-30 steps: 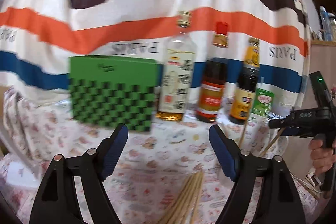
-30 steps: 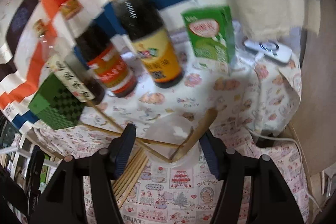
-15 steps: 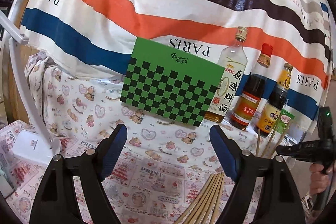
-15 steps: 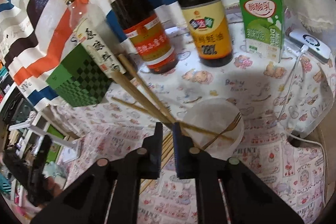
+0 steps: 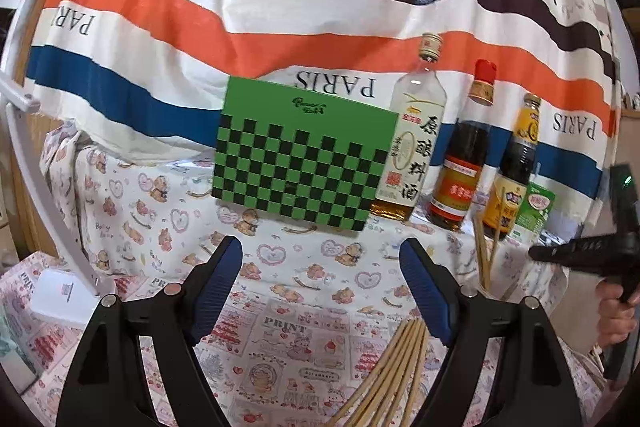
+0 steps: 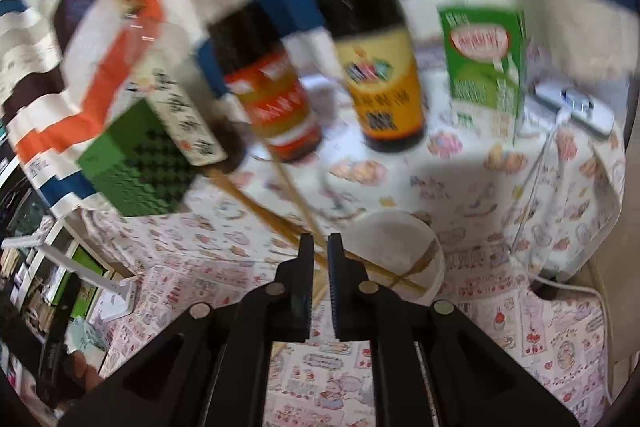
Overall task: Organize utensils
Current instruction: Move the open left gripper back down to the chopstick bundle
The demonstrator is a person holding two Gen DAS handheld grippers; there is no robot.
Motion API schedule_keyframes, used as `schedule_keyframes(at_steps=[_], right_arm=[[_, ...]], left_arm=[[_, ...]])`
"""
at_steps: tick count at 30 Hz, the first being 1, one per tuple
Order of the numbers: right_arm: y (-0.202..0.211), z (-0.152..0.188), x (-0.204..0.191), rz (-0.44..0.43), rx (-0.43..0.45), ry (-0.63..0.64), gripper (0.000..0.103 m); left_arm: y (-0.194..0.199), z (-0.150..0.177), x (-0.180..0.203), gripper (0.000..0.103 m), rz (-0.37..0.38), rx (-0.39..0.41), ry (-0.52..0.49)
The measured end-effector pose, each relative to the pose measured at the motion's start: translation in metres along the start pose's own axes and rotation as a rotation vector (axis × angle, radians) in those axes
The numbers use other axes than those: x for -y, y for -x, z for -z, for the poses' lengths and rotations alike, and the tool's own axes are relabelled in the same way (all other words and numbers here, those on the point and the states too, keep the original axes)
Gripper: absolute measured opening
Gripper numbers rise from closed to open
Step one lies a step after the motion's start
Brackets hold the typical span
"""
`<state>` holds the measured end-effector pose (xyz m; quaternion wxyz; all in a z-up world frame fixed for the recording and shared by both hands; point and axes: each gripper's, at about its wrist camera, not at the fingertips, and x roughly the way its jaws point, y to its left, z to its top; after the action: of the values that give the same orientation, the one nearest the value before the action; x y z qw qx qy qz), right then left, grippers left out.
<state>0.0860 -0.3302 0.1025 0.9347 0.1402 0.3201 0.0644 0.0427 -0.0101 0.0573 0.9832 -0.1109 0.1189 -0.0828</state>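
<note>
1. The right gripper (image 6: pixel 318 247) has its jaws pinched on a chopstick (image 6: pixel 294 193) whose long axis slants up toward 11 o'clock, tip toward the red-labelled bottle (image 6: pixel 276 95).
2. A clear cup (image 6: pixel 400 251) sits at 3 o'clock of those jaws, with more chopsticks leaning inside.
3. The left gripper (image 5: pixel 322 291) has its jaws spread wide with nothing between them.
4. A loose bundle of chopsticks (image 5: pixel 394 367) lies flat on the tablecloth (image 5: pixel 160 227) at 5 o'clock of the left gripper, running from 7 to 1 o'clock.
</note>
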Motion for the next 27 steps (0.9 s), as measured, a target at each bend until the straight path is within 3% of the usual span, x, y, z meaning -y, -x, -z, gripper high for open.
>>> schedule_keyframes(at_steps=[4, 9, 15, 21, 25, 27], right_arm=[[0.016, 0.013, -0.024, 0.012, 0.027, 0.074, 0.018], [0.013, 0.041, -0.039, 0.068, -0.031, 0.128, 0.028], [0.013, 0.076, -0.044, 0.123, -0.069, 0.149, 0.047], [-0.004, 0.096, -0.035, 0.142, -0.076, 0.113, 0.055], [-0.023, 0.106, -0.024, 0.215, -0.134, 0.141, 0.061], [-0.037, 0.112, -0.015, 0.233, -0.231, 0.147, 0.065]], left_arm=[[-0.004, 0.000, 0.004, 0.082, 0.022, -0.049, -0.016], [-0.013, 0.004, 0.005, 0.082, 0.015, -0.113, -0.025], [-0.021, 0.009, 0.005, 0.085, 0.004, -0.157, -0.029], [-0.031, 0.015, 0.004, 0.085, 0.001, -0.205, -0.029], [-0.047, 0.024, 0.011, 0.087, -0.037, -0.293, -0.080], [-0.057, 0.032, 0.017, 0.088, -0.052, -0.358, -0.121]])
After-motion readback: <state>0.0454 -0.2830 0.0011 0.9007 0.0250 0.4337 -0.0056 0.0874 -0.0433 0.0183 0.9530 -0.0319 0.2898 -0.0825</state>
